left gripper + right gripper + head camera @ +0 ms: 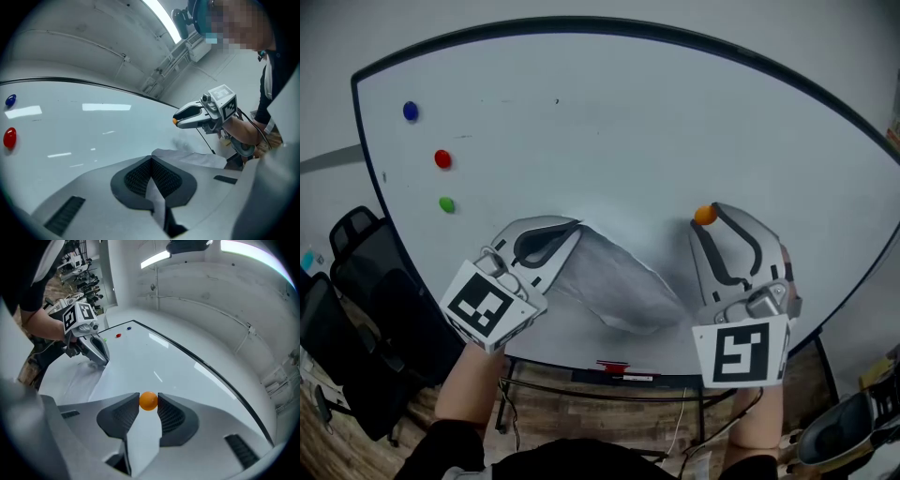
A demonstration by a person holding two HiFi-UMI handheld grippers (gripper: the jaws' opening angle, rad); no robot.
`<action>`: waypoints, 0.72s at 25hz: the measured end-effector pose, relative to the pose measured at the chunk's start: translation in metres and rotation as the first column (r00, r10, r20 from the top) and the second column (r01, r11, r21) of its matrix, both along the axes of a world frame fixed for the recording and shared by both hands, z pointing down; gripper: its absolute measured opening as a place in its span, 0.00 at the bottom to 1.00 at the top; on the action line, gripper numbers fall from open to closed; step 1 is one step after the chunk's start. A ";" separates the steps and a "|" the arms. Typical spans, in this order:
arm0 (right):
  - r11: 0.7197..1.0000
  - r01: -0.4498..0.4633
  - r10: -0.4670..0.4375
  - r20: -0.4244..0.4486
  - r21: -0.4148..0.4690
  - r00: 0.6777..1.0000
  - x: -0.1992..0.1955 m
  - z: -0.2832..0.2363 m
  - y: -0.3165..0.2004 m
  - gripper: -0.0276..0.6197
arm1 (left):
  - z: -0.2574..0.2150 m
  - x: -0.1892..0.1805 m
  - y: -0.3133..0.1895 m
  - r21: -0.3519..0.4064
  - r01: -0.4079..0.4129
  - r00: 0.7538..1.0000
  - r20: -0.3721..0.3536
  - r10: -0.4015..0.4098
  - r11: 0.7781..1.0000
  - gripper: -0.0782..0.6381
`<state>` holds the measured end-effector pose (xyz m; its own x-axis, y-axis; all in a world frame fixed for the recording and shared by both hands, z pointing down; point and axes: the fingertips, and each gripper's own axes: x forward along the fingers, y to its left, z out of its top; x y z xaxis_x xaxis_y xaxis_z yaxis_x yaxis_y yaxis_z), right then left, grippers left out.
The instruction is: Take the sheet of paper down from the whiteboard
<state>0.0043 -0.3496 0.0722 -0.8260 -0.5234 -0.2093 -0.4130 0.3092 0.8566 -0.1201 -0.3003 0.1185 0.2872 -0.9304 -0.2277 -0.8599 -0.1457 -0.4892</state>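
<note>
Freeing the sheet of paper [619, 286], which sags against the lower middle of the whiteboard [628, 122]. The left gripper [572, 226] has its fingers pressed together on the sheet's upper corner. The right gripper [709, 221] pinches an orange magnet [149, 401] between its fingers. The likely next move is to draw the sheet clear of the whiteboard.

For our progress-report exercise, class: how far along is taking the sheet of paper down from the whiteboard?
Done: no magnet pins the sheet of paper, which sags away from the whiteboard. In hand: the left gripper is shut on one corner; the right gripper grips the orange magnet. Left: carry the sheet clear, and probably park that magnet by the blue magnet, red magnet and green magnet.
</note>
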 end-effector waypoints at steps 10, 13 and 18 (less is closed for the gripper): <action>1.000 0.006 -0.006 0.011 -0.019 1.000 0.003 0.001 0.004 0.24 | -0.003 -0.004 0.022 0.025 0.029 1.000 -0.001 -0.029 0.999 0.12; 0.999 -0.002 0.003 0.007 -0.044 1.000 -0.003 0.008 -0.006 0.24 | 0.001 -0.009 0.024 0.023 0.039 0.999 0.000 -0.039 0.999 0.12; 0.996 -0.027 0.027 0.002 -0.082 1.000 -0.001 0.015 -0.019 0.24 | 0.003 -0.005 0.033 0.031 0.041 0.999 0.001 -0.041 0.999 0.12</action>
<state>0.0032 -0.3684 0.0872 -0.8109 -0.5607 -0.1674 -0.4246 0.3669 0.8277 -0.1249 -0.2671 0.1216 0.2497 -0.9338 -0.2563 -0.8638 -0.0951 -0.4947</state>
